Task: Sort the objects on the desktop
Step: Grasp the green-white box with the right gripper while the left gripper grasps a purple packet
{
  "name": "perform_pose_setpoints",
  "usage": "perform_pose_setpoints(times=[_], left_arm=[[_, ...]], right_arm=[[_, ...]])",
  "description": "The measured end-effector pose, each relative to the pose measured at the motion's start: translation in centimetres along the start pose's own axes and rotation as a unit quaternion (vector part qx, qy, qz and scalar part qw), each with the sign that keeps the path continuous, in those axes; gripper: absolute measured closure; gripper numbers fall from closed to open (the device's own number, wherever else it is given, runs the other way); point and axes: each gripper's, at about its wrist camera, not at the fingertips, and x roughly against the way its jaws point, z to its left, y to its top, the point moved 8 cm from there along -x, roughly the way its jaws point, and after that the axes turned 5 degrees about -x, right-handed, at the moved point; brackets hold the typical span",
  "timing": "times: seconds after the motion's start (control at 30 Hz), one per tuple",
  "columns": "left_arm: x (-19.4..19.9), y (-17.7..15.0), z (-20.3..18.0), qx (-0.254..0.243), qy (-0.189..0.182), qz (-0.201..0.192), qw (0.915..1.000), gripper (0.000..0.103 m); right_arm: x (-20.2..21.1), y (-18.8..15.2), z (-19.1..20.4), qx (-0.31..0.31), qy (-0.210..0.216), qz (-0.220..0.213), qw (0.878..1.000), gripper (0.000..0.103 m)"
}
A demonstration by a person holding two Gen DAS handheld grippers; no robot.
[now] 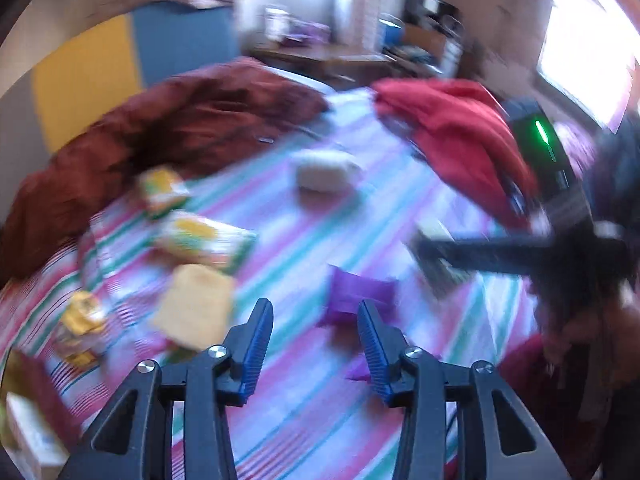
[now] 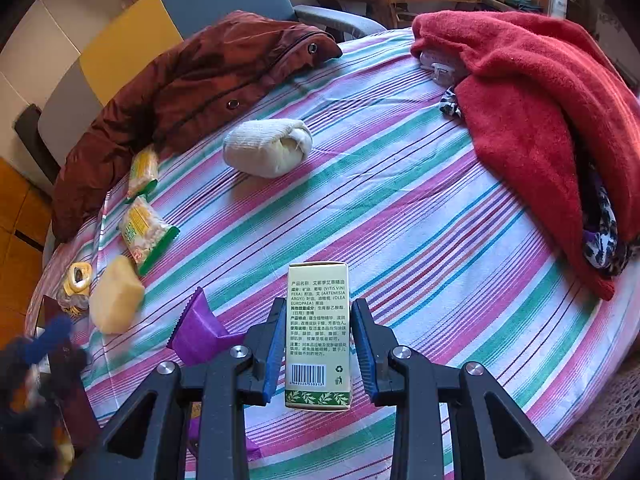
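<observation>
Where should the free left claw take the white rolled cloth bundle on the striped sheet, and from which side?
Grip the white rolled cloth bundle across its short width, around the middle of the roll, coming from above. It lies flat on the striped sheet with clear space all round, and its middle looks narrower and firmer than the puffy tucked end on the right.

- A jacket point(image 2: 180, 92) lies heaped along the far left edge of the counter point(image 2: 420, 216); a towel point(image 2: 540, 104) is bunched on the far right.
- Between them sits a rolled sock point(image 2: 268, 148).
- Two snack packets point(image 2: 146, 232) lie down the left side, a sponge block point(image 2: 116, 294) nearer, a wrapper point(image 2: 200, 328) just right of it.
- The carton point(image 2: 318, 332) stands upright, nearest.
</observation>
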Motion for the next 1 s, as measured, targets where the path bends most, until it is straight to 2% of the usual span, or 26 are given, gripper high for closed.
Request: perform_pose_setpoints(times=[0.13, 0.4, 0.47, 0.77, 0.87, 0.97, 1.0], left_arm=[[-1.9, -0.4, -3.3, -0.042, -0.043, 0.024, 0.9979, 0.06], [-3.8, -2.3, -6.0, -0.092, -0.068, 0.073, 0.9907, 0.053], [-3.9, -2.7, -6.2, -0.1, -0.064, 0.07, 0.9905, 0.052], [-3.6, -3.4, -5.5, -0.069, -0.07, 0.065, 0.993, 0.05], [-3.9, -4.1, -5.3, -0.065, -0.077, 0.082, 0.9915, 0.044], [-4.3, -5.2, -5.2, -0.066, -0.075, 0.103, 0.9897, 0.044], [-4.2, -5.3, -5.2, -0.07, -0.072, 0.093, 0.9906, 0.046]], right_arm=[[0.0, -0.1, 0.1, 0.005, 0.002, 0.0, 1.0, 0.071], [-0.2, -0.2, 0.3, 0.01, 0.006, 0.003, 1.0, 0.071], [-0.2, -0.3, 0.3, 0.01, 0.006, 0.005, 1.0, 0.071], [-0.7, -0.6, 0.5, 0.02, 0.001, 0.019, 1.0, 0.07], [-1.0, -0.8, 0.6, 0.023, 0.0, 0.027, 0.999, 0.069], [-1.3, -0.9, 0.7, 0.032, -0.01, 0.03, 0.999, 0.069], [-1.4, -1.0, 0.7, 0.034, -0.012, 0.031, 0.999, 0.07]])
